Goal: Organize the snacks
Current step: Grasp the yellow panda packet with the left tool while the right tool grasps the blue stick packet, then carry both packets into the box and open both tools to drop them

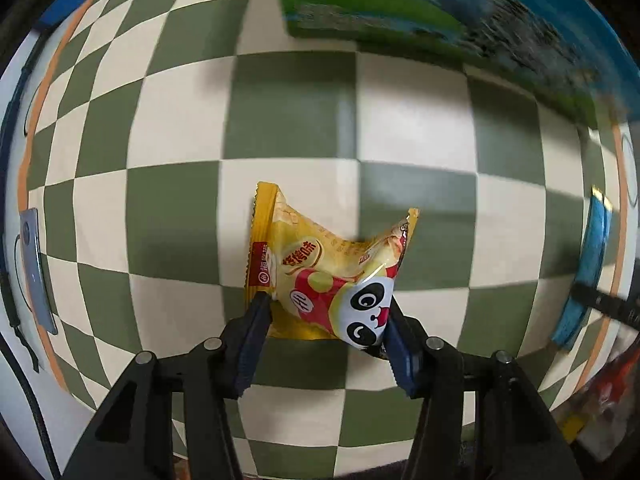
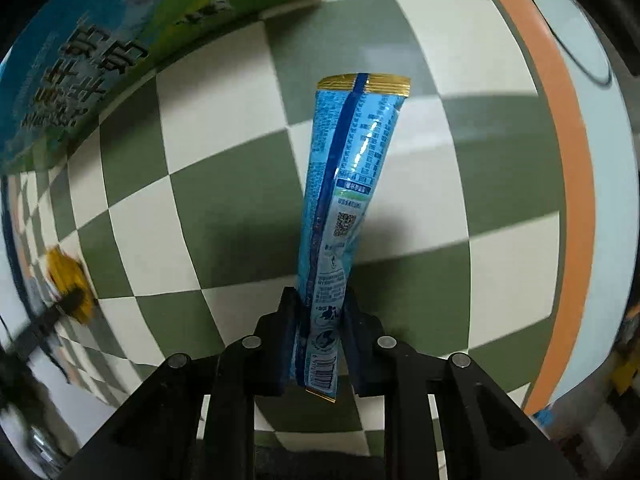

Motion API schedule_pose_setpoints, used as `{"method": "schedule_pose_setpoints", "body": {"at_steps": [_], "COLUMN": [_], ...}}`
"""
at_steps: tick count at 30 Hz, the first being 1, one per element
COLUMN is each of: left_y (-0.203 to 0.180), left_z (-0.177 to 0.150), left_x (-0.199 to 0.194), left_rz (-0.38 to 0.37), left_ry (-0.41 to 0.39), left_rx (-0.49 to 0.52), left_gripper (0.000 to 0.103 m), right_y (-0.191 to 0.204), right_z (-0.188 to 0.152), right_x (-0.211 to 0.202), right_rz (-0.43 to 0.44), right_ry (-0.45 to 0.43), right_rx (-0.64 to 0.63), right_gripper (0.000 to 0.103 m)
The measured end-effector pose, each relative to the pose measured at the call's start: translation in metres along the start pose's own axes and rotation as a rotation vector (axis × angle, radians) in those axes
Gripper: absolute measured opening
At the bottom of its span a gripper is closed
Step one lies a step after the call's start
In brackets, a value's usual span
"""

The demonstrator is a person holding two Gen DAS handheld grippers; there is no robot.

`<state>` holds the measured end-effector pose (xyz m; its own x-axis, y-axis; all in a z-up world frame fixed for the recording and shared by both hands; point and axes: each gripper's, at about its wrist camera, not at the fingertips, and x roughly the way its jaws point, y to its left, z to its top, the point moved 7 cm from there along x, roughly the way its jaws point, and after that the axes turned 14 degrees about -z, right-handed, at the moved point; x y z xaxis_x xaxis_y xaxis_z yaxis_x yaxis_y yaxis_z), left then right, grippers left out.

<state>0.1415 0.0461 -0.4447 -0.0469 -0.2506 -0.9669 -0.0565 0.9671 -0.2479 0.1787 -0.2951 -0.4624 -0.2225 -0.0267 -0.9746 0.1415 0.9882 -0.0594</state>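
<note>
My left gripper (image 1: 326, 312) points down at the surface and is clamped on a yellow snack packet (image 1: 320, 268) printed with a panda face; the blue pads (image 1: 256, 332) press its two sides, and the packet stands clear above the cloth. My right gripper (image 2: 320, 312) is closed on the lower end of a long blue stick pouch (image 2: 352, 168) with gold end seals, which extends away from the fingers over the cloth.

Surface: a green-and-cream checkered cloth (image 1: 180, 200) covers the work area in both views. Beyond its edge runs an orange band (image 2: 568, 160) and a pale blue surface (image 2: 600, 220). A green-and-blue printed carton (image 2: 100, 60) stands at the far edge of the cloth; in the left wrist view it is blurred. In the left wrist view, the blue pouch shows at the right margin, and a grey flat object (image 1: 36, 268) lies at the left margin. In the right wrist view, a blurred yellow shape at the left margin is the snack packet.
</note>
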Motion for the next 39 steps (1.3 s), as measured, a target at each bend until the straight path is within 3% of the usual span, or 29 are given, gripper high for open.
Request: {"method": "schedule_pose_setpoints", "body": {"at_steps": [4, 8, 12, 16, 19, 24, 26, 33, 36, 39], "left_y": [0.004, 0.033, 0.055, 0.079, 0.082, 0.073, 0.075, 0.058, 0.053, 0.047], "left_z": [-0.001, -0.001, -0.011, -0.022, -0.016, 0.003, 0.006, 0.015, 0.016, 0.014], "left_x": [0.001, -0.014, -0.022, -0.023, -0.02, -0.008, -0.003, 0.007, 0.004, -0.003], "left_rz": [-0.079, -0.203, -0.31, -0.348, -0.315, -0.154, -0.125, -0.044, -0.03, -0.003], "left_ry": [0.017, 0.025, 0.032, 0.023, 0.028, 0.071, 0.084, 0.062, 0.047, 0.039], "left_rx": [-0.074, -0.221, -0.368, -0.498, -0.505, -0.38, -0.365, -0.306, -0.274, -0.23], "left_gripper": [0.055, 0.055, 0.056, 0.057, 0.06, 0.066, 0.066, 0.061, 0.052, 0.045], "right_y": [-0.011, -0.017, -0.025, -0.03, -0.023, -0.028, -0.029, 0.021, 0.029, 0.033], "right_z": [0.001, 0.007, 0.021, 0.026, 0.016, 0.018, 0.016, 0.019, 0.017, 0.014], "right_x": [-0.001, -0.01, -0.009, 0.002, 0.009, 0.01, 0.011, 0.016, 0.012, 0.009], "right_rz": [0.024, 0.053, 0.083, 0.097, 0.098, 0.083, 0.076, -0.007, -0.081, -0.079], "right_ry": [0.008, -0.004, 0.009, 0.021, 0.021, 0.021, 0.023, -0.009, -0.071, -0.098], "right_rx": [0.028, 0.054, 0.081, 0.084, 0.083, 0.065, 0.06, 0.003, -0.04, -0.052], "right_gripper": [0.031, 0.045, 0.046, 0.046, 0.047, 0.047, 0.047, 0.047, 0.029, 0.025]}}
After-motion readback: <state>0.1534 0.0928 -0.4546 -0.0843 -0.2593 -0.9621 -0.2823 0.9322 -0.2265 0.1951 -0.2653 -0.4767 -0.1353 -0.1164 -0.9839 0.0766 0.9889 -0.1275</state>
